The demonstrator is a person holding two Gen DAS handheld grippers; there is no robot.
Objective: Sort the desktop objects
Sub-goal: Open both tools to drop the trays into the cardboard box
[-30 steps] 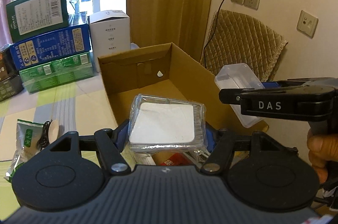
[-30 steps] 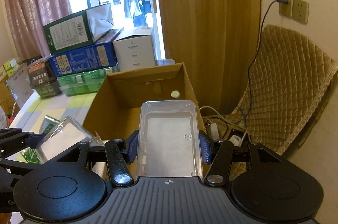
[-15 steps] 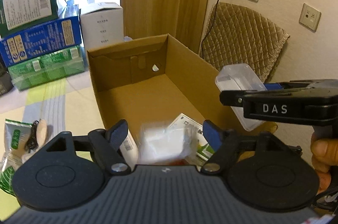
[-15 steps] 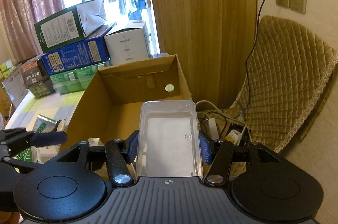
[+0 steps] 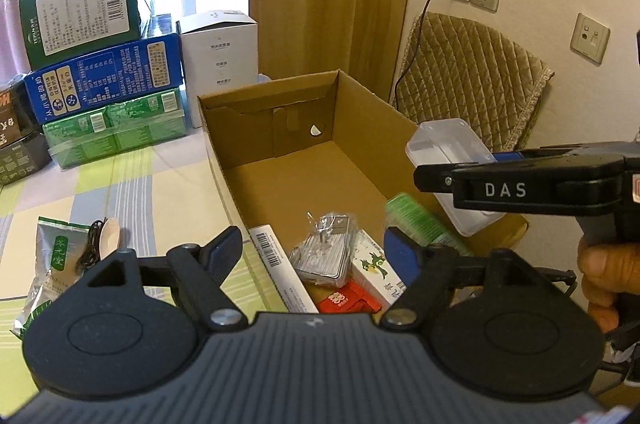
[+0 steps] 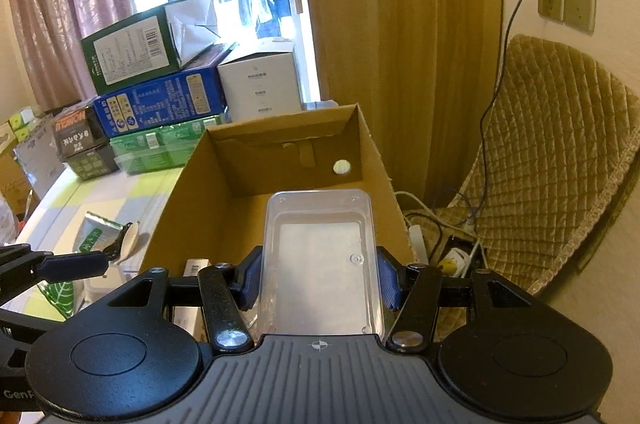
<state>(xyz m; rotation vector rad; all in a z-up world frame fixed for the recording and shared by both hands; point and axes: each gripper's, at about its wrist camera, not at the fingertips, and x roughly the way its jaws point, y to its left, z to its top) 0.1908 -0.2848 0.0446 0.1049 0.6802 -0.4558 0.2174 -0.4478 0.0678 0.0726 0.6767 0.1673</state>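
An open cardboard box stands on the table. At its near end lie a clear-wrapped packet, a long white carton, a white box with a green dragon, a red pack and a green item. My left gripper hangs open above them, holding nothing. My right gripper is shut on a clear plastic box, held over the cardboard box's right wall.
Stacked cartons and a white carton stand behind the box. A green snack bag, a cable and a spoon lie on the checked tablecloth at left. A quilted chair and floor cables are at right.
My left gripper opened and let go of the clear-wrapped packet, which fell into the cardboard box. The right gripper kept hold of the clear plastic box.
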